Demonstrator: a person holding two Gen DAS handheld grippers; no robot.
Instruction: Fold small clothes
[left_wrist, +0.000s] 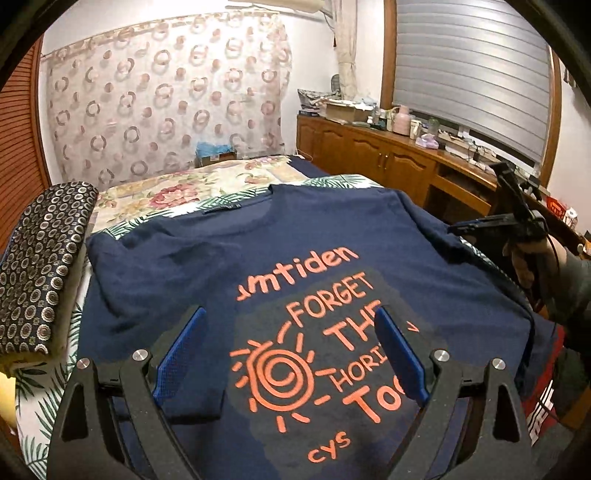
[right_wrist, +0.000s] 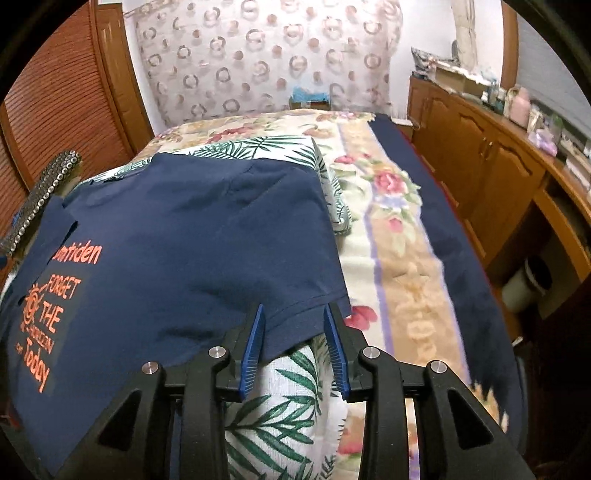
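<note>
Only the right wrist view shows the right tongs (right_wrist: 295, 317) apart, straddling the T-shirt (right_wrist: 184, 229) sleeve.

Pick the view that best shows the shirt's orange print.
Left wrist: the orange print lies centred and readable on the navy T-shirt. Right wrist squeezes it against the left edge, tilted and small.

Warm, even indoor light; fisheye-bent edges, dark vignetted corners, slight softness.

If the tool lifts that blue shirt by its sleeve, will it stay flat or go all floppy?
Probably floppy: the shirt is thin cloth that already wrinkles on the bed. Its sleeve would likely droop between the right tool tips. It looks light.
</note>
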